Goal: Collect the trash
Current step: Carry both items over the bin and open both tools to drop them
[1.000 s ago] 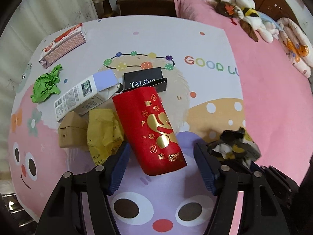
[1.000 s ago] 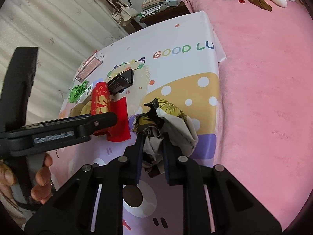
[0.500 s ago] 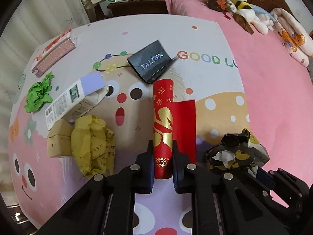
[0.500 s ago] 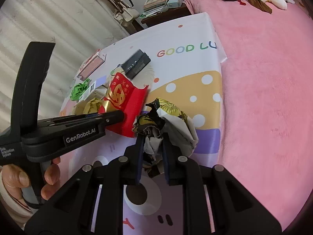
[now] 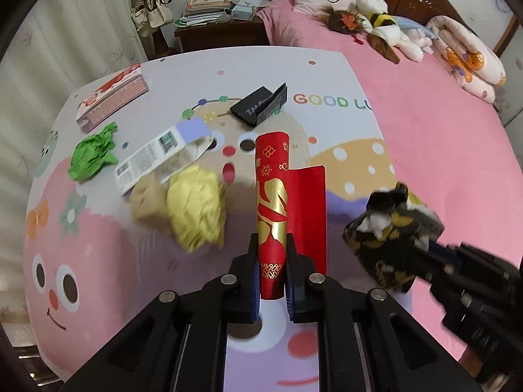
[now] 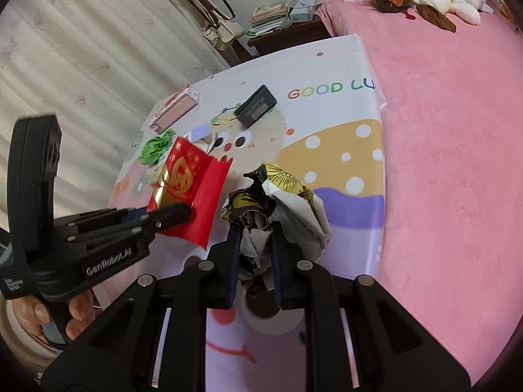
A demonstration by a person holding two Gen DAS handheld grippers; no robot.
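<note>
Though both clamped: red envelope (image 5: pixel 272 215), crumpled wrapper (image 6: pixel 278 209).

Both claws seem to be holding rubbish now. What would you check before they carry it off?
1. Left gripper shut on the red and gold packet: ok, pinched at its lower end.
2. Right gripper shut on the black and gold wad: ok.
3. Packet clear of the mat: ok; in the right wrist view it hangs above it.
4. Loose red flap could snag: cannot tell.
5. A bin to drop into: cannot tell, none in view.
6. Trash left on the mat: not ok; green wad, yellow wad, black box remain.
</note>
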